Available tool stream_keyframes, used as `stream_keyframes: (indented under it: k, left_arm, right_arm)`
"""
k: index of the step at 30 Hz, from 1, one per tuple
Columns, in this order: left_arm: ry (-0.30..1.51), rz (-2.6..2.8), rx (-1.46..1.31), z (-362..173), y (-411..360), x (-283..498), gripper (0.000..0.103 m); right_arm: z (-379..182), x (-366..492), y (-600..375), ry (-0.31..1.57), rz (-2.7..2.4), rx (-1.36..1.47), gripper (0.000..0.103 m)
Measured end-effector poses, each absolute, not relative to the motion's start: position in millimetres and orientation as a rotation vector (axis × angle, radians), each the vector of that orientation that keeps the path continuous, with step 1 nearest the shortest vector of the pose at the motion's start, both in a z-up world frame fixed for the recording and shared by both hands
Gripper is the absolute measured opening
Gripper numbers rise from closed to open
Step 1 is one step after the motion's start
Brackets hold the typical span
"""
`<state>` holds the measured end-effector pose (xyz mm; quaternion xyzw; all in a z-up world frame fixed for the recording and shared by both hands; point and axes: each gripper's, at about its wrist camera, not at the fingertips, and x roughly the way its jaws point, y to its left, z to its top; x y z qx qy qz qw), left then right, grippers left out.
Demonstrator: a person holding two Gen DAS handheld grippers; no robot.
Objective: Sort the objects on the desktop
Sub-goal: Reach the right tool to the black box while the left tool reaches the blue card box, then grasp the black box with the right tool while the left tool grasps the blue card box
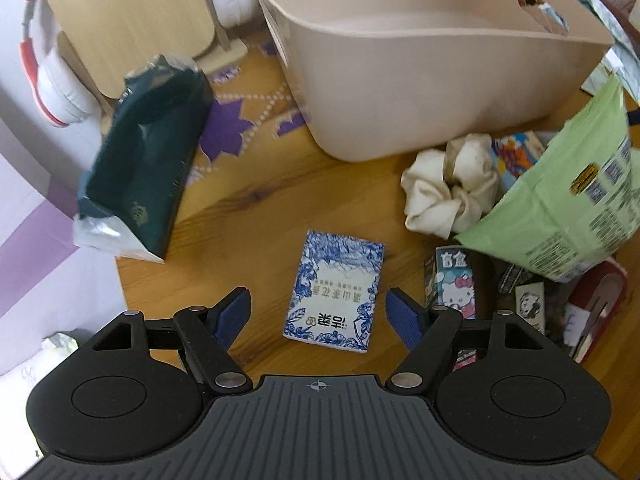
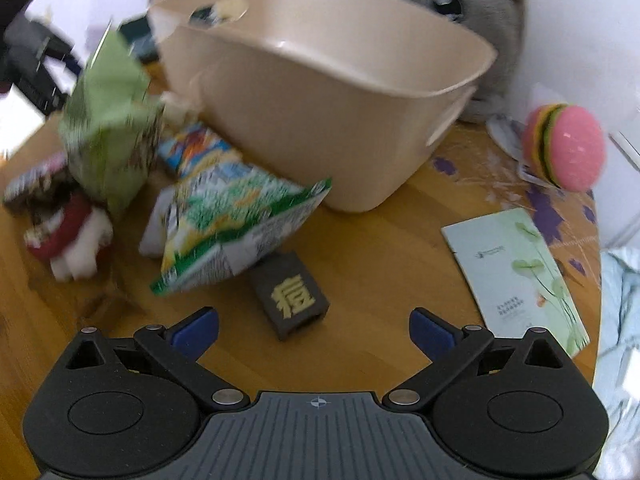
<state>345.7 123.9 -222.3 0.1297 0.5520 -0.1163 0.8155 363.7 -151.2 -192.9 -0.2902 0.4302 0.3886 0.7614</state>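
Observation:
A beige plastic bin (image 1: pixel 420 80) stands on the round wooden table (image 1: pixel 256 208); it also shows in the right wrist view (image 2: pixel 320 120). My left gripper (image 1: pixel 318 312) is open and empty, its jaws on either side of a blue-and-white patterned box (image 1: pixel 334 292) lying flat. My right gripper (image 2: pixel 314 334) is open and empty, just in front of a small dark box with a gold character (image 2: pixel 290 294). A green-and-white snack bag (image 2: pixel 236 224) leans beside that box. A pale green bag (image 1: pixel 568 200) and a cream cloth scrunchie (image 1: pixel 448 188) lie near the bin.
A dark green pouch (image 1: pixel 144 160), Hello Kitty card (image 1: pixel 456 284) and wooden stand (image 1: pixel 128 20) with white headphones (image 1: pixel 44 72) are in the left wrist view. A burger toy (image 2: pixel 568 148), grey plush (image 2: pixel 460 4), pale leaflet (image 2: pixel 520 276) and red-white item (image 2: pixel 68 236) are in the right wrist view.

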Motion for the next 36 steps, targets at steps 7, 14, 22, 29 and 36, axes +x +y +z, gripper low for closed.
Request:
stream_keyframes:
  k: [7,14,22,29,36]
  left_arm:
    - [1.111,-0.317,0.332,-234,120,341,0.076]
    - [1.128,-0.349,0.235,-231,130,345,0.051]
    - [1.152,-0.363,0.223,-226,128,341,0.047]
    - [1.119,-0.358,0.197,-207,135,332,0.047]
    - [1.041,-0.349,0.177,-179,140,335,0.047]
  right_arm:
    - [-209,360,-142,0.888,0.940,-0.684,0.083]
    - [-208,363,-143,0.894,1.038,-0.638,0.058]
    - [-205,362,-147,0.921,1.061,-0.627,0.030]
    - [-197,360,-157,0.932,1.040,-0.617,0.030]
    - [-177,365,-187,0.906,0.961,-0.544,0.030]
